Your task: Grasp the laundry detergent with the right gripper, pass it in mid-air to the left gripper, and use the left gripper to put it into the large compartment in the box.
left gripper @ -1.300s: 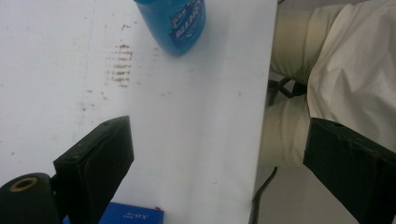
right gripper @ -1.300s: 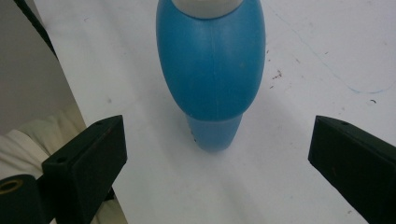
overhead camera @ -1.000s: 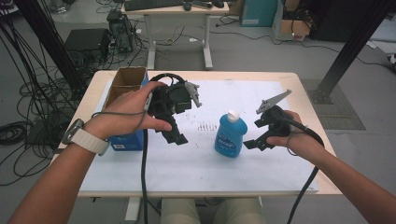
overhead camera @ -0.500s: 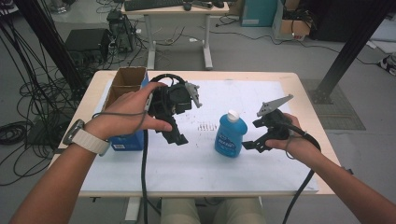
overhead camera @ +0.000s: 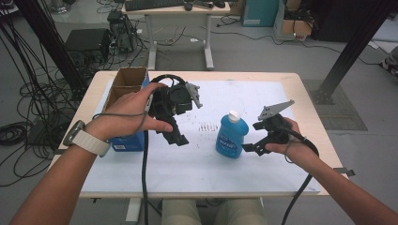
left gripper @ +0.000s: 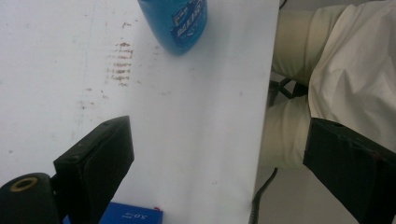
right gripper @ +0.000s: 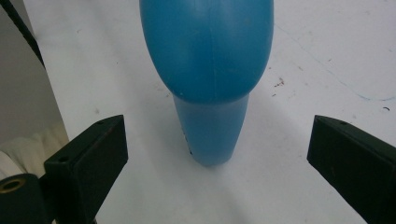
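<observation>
The right gripper (overhead camera: pixel 249 149) stands with its black jaws spread wide and nothing pressed between them; in the right gripper view the blue plastic bottle (right gripper: pixel 208 79) sits ahead of the gap, touching neither pad. The right hand (overhead camera: pixel 286 139) holds this tool low and roughly level, jaws aimed at the bottle's side, forearm coming in from the lower right corner.

The left gripper (overhead camera: pixel 177 137) also has its jaws well apart and empty. The left hand (overhead camera: pixel 129 110), a pale-strapped watch (overhead camera: pixel 83 139) on its wrist, holds it above the white table sheet (overhead camera: pixel 197 164), jaws angled down and toward the person.

The bottle (overhead camera: pixel 232 134) stands upright with a white cap near the sheet's centre, between the two grippers and just beside the right one. Its label print is too blurred to read. A blue cardboard box (overhead camera: pixel 126 140) under the left wrist carries small white print, also illegible.

Against the frame a second ago, the right gripper has closed in on the bottle; the left has kept its place.
</observation>
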